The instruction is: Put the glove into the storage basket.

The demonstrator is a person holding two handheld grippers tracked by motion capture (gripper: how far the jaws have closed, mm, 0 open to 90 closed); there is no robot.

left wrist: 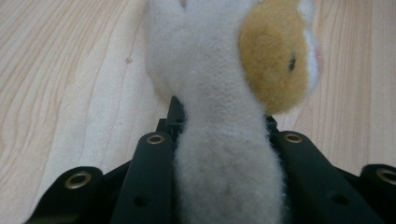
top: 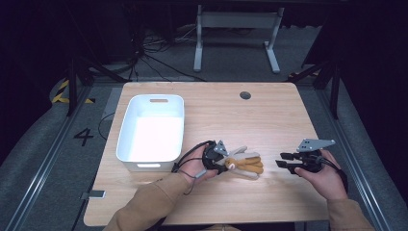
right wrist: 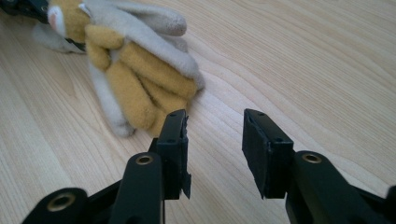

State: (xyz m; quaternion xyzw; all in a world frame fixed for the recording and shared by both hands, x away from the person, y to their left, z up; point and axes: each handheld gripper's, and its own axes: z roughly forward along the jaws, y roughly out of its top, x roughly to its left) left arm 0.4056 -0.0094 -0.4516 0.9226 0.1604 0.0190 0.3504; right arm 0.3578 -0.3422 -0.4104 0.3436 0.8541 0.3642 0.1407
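Sleeves of tan cloth come in from the bottom edge of the high view, each forearm ending in a hand with a black gripper; beyond them lies a pale wooden table (top: pixel 269 115), the largest thing in the scene; on its left side stands a white bin (top: pixel 129 139), seemingly with nothing in it; just to the bin's right, near the table's front, lies a soft toy (top: pixel 245 163), a cream and tan plush animal stretched out on the wood.

Left gripper (top: pixel 220 162) is clamped on the toy; its own view shows a cream limb squeezed between the two black jaws, with the tan face just past them; the toy rests on the table.

Right gripper (right wrist: pixel 215 140) is held apart, nothing between its jaws; it hovers just off the toy's tan legs, near the table's right front.

Judging by this, the next move is probably a lift toward the bin; the hold is on one thin, squashy limb, so the plush could slip out, or swing and catch the bin's rim instead of dropping inside.
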